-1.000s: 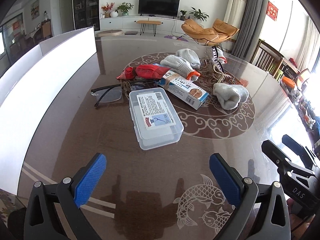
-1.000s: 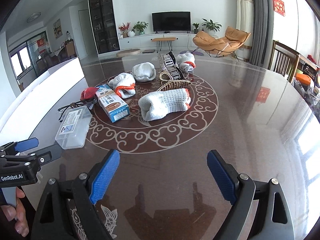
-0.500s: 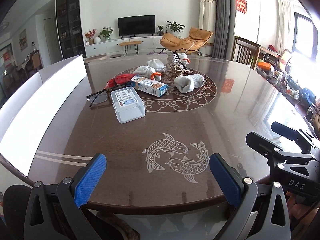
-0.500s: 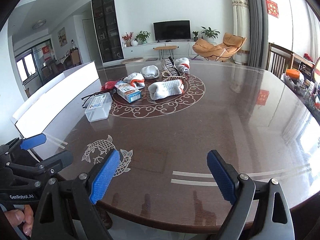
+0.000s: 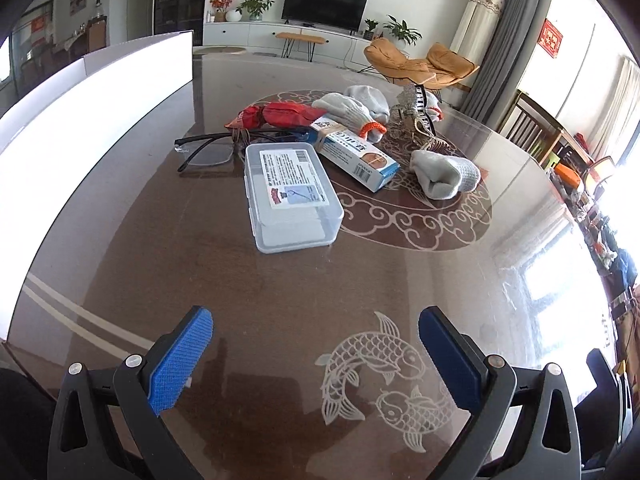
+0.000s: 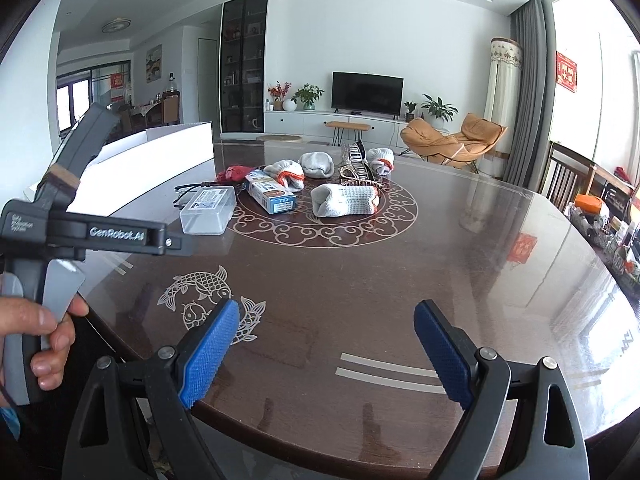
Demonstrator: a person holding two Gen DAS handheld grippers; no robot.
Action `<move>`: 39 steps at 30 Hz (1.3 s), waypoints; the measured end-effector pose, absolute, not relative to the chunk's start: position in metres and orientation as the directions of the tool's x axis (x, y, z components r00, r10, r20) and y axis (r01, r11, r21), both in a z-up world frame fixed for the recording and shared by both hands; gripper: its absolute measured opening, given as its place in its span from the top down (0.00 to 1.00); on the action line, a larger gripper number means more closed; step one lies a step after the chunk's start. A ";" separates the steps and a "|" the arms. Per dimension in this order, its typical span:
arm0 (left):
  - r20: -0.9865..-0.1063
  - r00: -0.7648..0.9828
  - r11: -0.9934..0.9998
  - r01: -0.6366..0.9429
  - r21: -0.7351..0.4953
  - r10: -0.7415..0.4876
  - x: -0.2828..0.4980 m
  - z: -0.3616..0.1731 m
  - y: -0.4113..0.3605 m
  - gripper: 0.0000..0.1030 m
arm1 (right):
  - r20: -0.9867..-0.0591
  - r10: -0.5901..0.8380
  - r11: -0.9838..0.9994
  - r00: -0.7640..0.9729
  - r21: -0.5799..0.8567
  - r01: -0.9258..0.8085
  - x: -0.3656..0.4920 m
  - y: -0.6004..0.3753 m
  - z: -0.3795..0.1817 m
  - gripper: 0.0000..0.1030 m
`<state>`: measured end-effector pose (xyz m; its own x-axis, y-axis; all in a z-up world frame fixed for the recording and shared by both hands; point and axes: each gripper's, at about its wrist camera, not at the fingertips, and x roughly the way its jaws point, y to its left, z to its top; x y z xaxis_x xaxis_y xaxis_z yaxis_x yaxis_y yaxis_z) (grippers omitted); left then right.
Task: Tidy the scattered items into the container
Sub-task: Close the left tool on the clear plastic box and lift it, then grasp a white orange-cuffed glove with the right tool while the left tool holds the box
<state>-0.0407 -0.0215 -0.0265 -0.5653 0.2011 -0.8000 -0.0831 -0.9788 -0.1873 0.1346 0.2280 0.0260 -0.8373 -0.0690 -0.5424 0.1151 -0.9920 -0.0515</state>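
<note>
"GenRobot.AI" reads in white on the black body of the left hand-held gripper (image 6: 86, 236), which a hand (image 6: 38, 332) holds at the 9 o'clock edge of the right wrist view. The clear lidded plastic box (image 5: 291, 196) carries a white printed label with a barcode, its text too small to read. The blue-and-white rectangular carton (image 5: 354, 152) beside it has printed characters I cannot make out.

The glossy dark brown round tabletop (image 5: 168, 264) bears a pale scroll-pattern ring and a two-fish motif (image 5: 384, 380) near its close edge. At 12 o'clock from the clear box lie black-framed glasses (image 5: 208, 148), a red crinkled packet (image 5: 280, 114), grey knitted gloves with orange cuffs (image 5: 352, 110) and one more rolled grey glove (image 5: 446, 174), all close together. A large white open box (image 5: 92, 92) stands along the tabletop's 9 o'clock side. Behind are a black television (image 6: 367, 89), an orange lounge chair (image 6: 452, 142) and grey curtains.

In the left wrist view the left hand-held gripper (image 5: 316, 352) hovers above the tabletop with its blue pads wide apart, grasping nothing. The right hand-held gripper (image 6: 326, 344) is likewise spread wide and empty over the near rim.
</note>
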 end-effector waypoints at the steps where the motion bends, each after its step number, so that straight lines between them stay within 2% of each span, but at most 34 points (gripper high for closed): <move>1: -0.811 -0.552 -0.980 -0.073 -0.187 0.196 -0.055 -0.029 -0.020 0.00 | -0.548 -0.076 -0.991 -0.833 -0.052 0.125 0.134 0.226 0.024 0.12; 6: -0.844 -0.497 -0.975 -0.017 -0.221 0.200 -0.115 -0.047 -0.023 0.00 | -0.566 -0.125 -0.987 -0.815 -0.012 0.160 0.128 0.224 0.018 0.12; 13: -0.872 -0.489 -0.999 -0.039 -0.002 0.021 -0.147 -0.056 -0.005 0.00 | -0.595 -0.159 -0.987 -0.788 0.075 0.142 0.117 0.235 0.012 0.12; 16: -0.864 -0.502 -0.998 -0.056 -0.006 0.034 -0.142 -0.055 -0.007 0.01 | -0.614 -0.157 -0.988 -0.774 0.095 0.125 0.112 0.239 0.007 0.12; 17: -0.857 -0.514 -0.999 -0.052 -0.006 0.032 -0.138 -0.053 -0.008 0.19 | -0.619 -0.156 -0.988 -0.770 0.098 0.122 0.111 0.239 0.005 0.12; 18: -0.849 -0.527 -0.999 -0.052 -0.011 0.036 -0.134 -0.048 -0.011 0.31 | -0.622 -0.154 -0.988 -0.768 0.097 0.119 0.111 0.239 0.004 0.12; 19: -0.848 -0.529 -0.999 -0.048 -0.020 0.043 -0.129 -0.044 -0.015 0.39 | -0.623 -0.149 -0.989 -0.768 0.093 0.116 0.110 0.239 0.004 0.12; 21: -0.840 -0.526 -0.991 -0.041 -0.130 0.132 -0.119 -0.039 -0.026 0.40 | -0.625 -0.139 -0.990 -0.768 0.082 0.112 0.111 0.239 0.003 0.12; 24: -0.845 -0.495 -0.975 -0.026 -0.220 0.204 -0.100 -0.035 -0.038 0.40 | -0.634 -0.125 -0.992 -0.763 0.068 0.106 0.110 0.240 -0.001 0.12; 27: -0.850 -0.477 -0.973 -0.048 -0.228 0.223 -0.069 -0.031 -0.042 0.40 | -0.659 -0.128 -0.992 -0.741 0.088 0.093 0.103 0.245 -0.001 0.12; 29: -0.853 -0.469 -0.973 -0.063 -0.224 0.227 -0.052 -0.035 -0.044 0.40 | -0.652 -0.170 -0.983 -0.739 0.161 0.084 0.090 0.253 0.007 0.12; 33: -0.849 -0.458 -0.964 -0.084 -0.254 0.264 -0.050 -0.039 -0.039 0.40 | -0.642 -0.207 -0.973 -0.738 0.216 0.086 0.010 0.259 0.035 0.12; 39: -0.847 -0.468 -0.967 -0.104 -0.231 0.253 -0.054 -0.040 -0.031 0.40 | -0.790 -0.154 -0.973 -0.594 0.227 -0.050 -0.136 0.251 0.024 0.12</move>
